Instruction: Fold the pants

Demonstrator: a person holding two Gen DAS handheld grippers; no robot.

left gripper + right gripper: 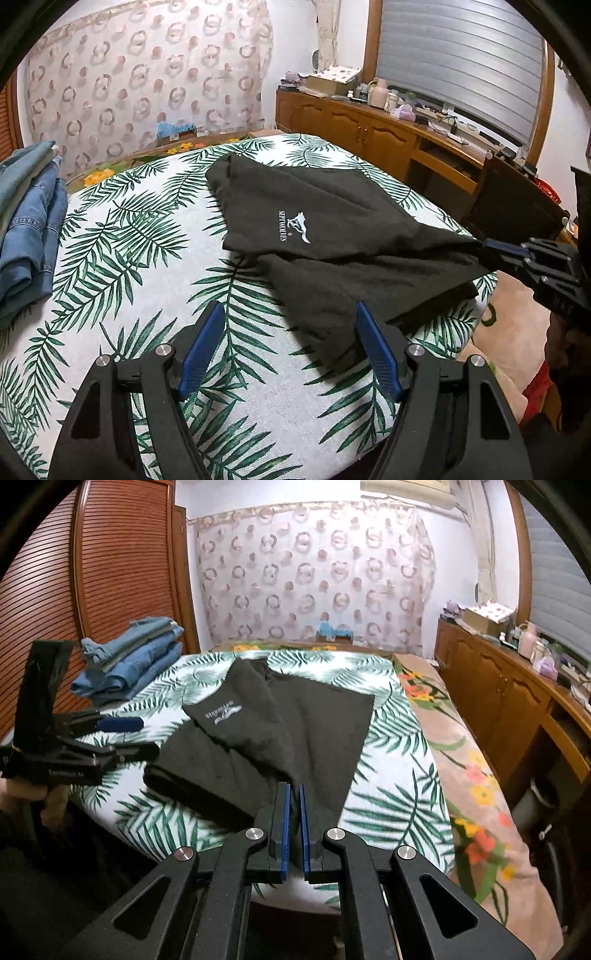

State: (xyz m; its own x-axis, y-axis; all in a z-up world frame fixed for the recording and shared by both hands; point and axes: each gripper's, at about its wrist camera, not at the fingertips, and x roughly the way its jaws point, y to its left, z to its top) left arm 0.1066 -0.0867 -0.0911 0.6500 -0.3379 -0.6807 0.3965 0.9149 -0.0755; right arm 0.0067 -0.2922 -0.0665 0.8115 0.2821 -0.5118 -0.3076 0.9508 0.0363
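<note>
Black pants (332, 236) with a white logo lie partly folded on a palm-leaf sheet (147, 258) over the bed. My left gripper (290, 314) is open and empty, hovering over the sheet at the pants' near edge. It also shows at the left of the right wrist view (146, 736). My right gripper (294, 788) is shut on a corner of the black pants (295, 720) and pulls the cloth taut. In the left wrist view it (484, 247) pinches the pants at the right edge of the bed.
A stack of folded blue jeans (26, 229) sits at the bed's left side, also seen in the right wrist view (129, 664). A wooden sideboard (369, 125) with clutter runs along the right wall. A slatted wooden door (110, 554) stands at left.
</note>
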